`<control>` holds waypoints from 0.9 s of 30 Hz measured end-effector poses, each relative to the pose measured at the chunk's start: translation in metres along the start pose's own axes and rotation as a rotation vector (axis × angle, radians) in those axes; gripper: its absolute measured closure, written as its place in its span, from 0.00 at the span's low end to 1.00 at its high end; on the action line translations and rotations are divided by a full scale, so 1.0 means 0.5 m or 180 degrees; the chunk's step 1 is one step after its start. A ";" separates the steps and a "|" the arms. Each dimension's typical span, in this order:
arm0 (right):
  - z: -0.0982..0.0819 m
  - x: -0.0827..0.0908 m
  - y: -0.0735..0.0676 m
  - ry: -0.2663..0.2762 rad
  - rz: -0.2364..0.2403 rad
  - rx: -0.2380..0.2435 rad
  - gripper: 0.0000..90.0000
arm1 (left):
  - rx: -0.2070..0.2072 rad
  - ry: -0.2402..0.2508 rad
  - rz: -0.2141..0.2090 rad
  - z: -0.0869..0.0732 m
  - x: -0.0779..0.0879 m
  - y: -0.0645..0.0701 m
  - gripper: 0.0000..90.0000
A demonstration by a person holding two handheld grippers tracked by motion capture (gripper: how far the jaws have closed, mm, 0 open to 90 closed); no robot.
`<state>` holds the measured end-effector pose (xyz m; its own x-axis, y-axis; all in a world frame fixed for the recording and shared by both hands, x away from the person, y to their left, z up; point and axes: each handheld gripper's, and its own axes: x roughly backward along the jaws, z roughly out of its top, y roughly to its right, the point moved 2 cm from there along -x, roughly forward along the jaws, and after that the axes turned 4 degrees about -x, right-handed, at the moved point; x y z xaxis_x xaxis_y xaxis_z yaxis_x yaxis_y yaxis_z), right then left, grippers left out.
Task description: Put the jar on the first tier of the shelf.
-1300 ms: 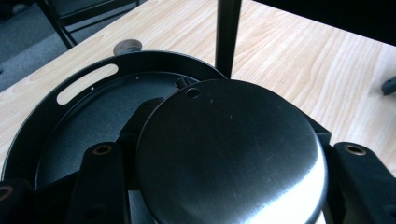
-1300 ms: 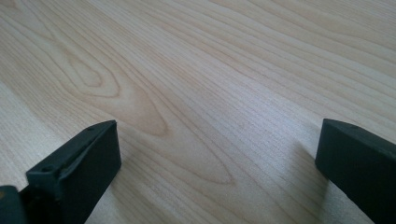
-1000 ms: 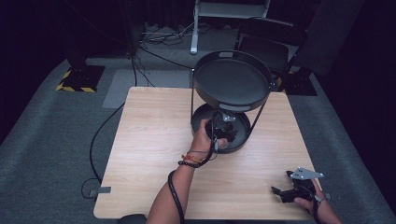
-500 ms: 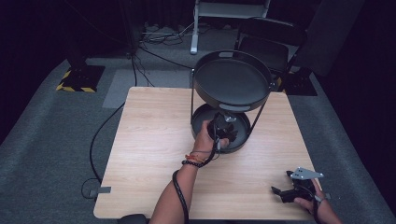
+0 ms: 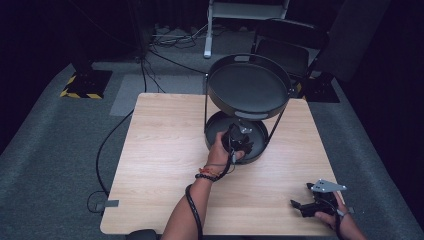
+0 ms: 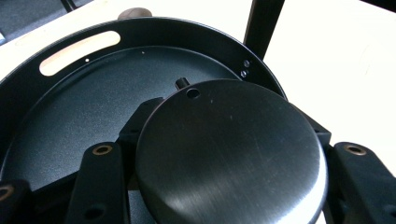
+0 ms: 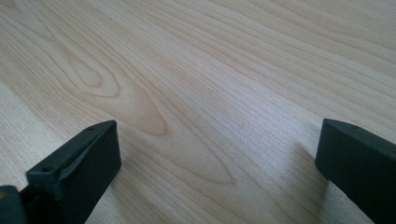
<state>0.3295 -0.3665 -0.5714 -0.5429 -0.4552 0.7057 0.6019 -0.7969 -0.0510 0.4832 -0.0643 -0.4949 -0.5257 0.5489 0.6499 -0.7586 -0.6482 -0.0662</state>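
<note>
The round metal disc [image 6: 229, 154] sits clamped between the left tongs [image 6: 224, 186], its dark brushed face smooth, faintly scratched and catching a soft sheen; a small hole is drilled near its far edge, and its near edge is cut off at the bottom of the left gripper view; the jaws press on it from either side, matte black blocks with brass-ringed screw holes; just beyond the disc a short black stud pokes up, half hidden by the disc's rim; under and past the tongs lies the lower tray [image 6: 70, 107], a shallow round pan of black painted metal with a raised wall and a slot-shaped handle cut-out through which pale wood shows; a black upright post [image 6: 261, 23] rises from the tray's far wall, its top out of frame; in the high view the left tongs [image 5: 240, 140] hang over this lower tray [image 5: 260, 152], and whether the disc touches the tray floor I cannot tell; above and beyond them stands the upper tray [image 5: 248, 85], the same round black shape, carried on thin rods; the right tongs [image 7: 219, 158] stand wide apart with nothing between them, low over the tabletop [image 7: 196, 70], light wood with wavy grain and an oval knot figure; in the high view the right tongs [image 5: 305, 206] rest near the tabletop's [image 5: 160, 150] near corner, well apart from the trays.
</note>
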 end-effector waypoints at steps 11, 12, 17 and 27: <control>0.000 0.000 0.000 -0.0001 0.0000 0.0000 0.00 | 0.0027 -0.0039 -0.0021 -0.020 -0.015 -0.002 0.43; 0.000 0.000 0.000 -0.0001 -0.0001 0.0001 0.00 | 0.0021 -0.0041 -0.0023 -0.021 -0.014 -0.002 0.43; 0.000 0.000 0.000 -0.0001 -0.0002 0.0001 0.00 | 0.0029 -0.0031 -0.0024 -0.022 -0.014 -0.002 0.43; 0.000 0.000 0.000 -0.0001 -0.0001 0.0002 0.00 | -0.0021 -0.0110 -0.0020 -0.025 -0.020 0.000 0.39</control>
<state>0.3296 -0.3665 -0.5714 -0.5430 -0.4549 0.7059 0.6021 -0.7968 -0.0503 0.4838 -0.0630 -0.5106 -0.5074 0.5342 0.6762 -0.7644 -0.6413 -0.0669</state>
